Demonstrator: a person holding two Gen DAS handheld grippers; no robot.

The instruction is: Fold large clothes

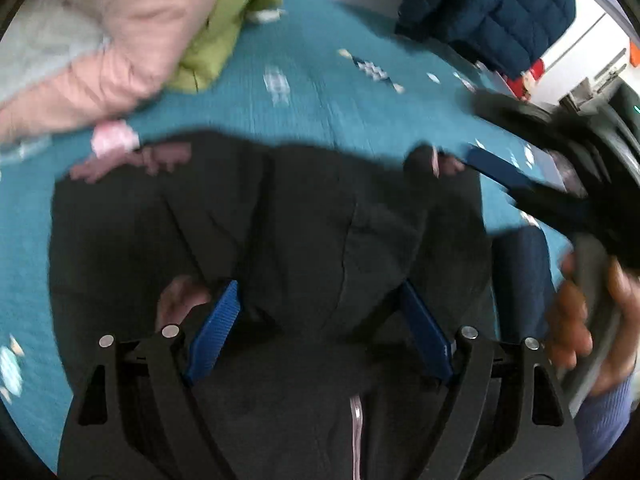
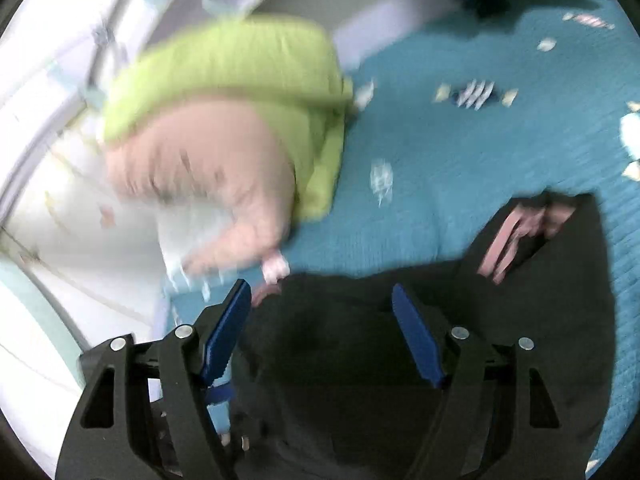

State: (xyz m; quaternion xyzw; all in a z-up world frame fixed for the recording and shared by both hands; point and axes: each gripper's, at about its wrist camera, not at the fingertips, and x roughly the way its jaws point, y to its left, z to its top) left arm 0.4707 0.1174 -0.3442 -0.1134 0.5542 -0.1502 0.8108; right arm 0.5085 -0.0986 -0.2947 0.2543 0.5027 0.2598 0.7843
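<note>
A teal bedspread point(image 1: 304, 96) with small white and blue motifs covers the bed, and the dark garment point(image 1: 280, 220) being folded lies spread across its near part, pinkish lining showing at the far edge. At the far left sits a heap of puffy jackets: a pale pink jacket point(image 2: 208, 172) resting on a lime green jacket point(image 2: 240, 60). A navy quilted jacket point(image 1: 492, 12) lies at the far right corner. The left gripper point(image 1: 320, 320) is above the dark garment with its jaws wide apart, no cloth pinched between them. The right gripper point(image 2: 320, 320) is over the garment's left edge, its jaws parted about halfway and clamping nothing. In the left wrist view, a hand point(image 1: 588, 320) with a blue sleeve holds the right gripper's handle. Both views are motion-blurred.
</note>
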